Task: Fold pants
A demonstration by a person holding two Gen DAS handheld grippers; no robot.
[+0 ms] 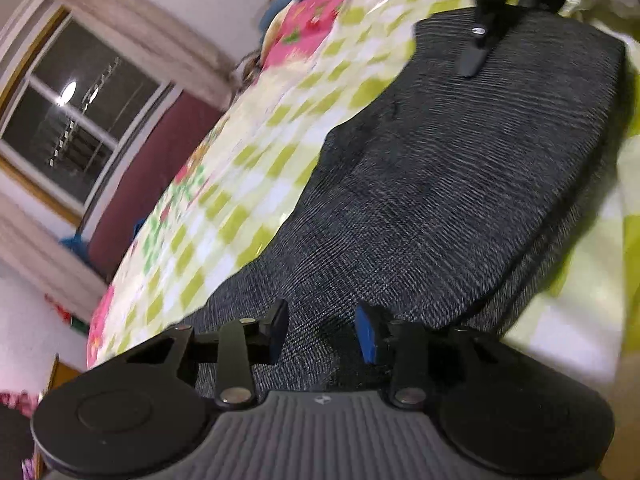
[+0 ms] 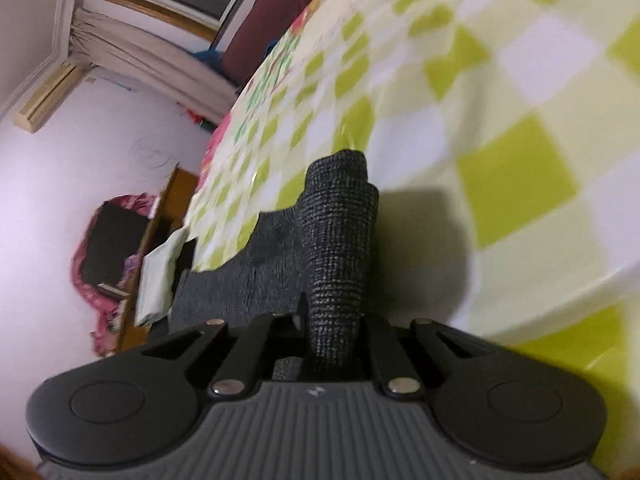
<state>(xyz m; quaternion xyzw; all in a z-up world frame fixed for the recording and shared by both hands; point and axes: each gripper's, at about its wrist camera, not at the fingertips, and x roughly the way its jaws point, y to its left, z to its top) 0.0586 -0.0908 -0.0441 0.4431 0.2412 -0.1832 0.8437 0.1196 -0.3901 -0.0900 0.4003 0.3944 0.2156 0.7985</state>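
Dark grey knit pants (image 1: 460, 168) lie folded in layers on a bed with a green-and-white checked sheet (image 1: 248, 168). My left gripper (image 1: 322, 336) is open just above the near edge of the pants, with nothing between its fingers. My right gripper (image 2: 332, 320) is shut on a bunched fold of the pants (image 2: 340, 240), which stands up between its fingers. In the left wrist view the right gripper (image 1: 476, 56) shows at the far end of the pants, its finger pointing down onto the cloth.
A window (image 1: 68, 120) with curtains, a maroon headboard (image 1: 160, 160) and pink bedding (image 1: 308, 24) lie beyond the bed. A wooden cabinet (image 2: 152, 240) with clutter stands by the bed's edge in the right wrist view.
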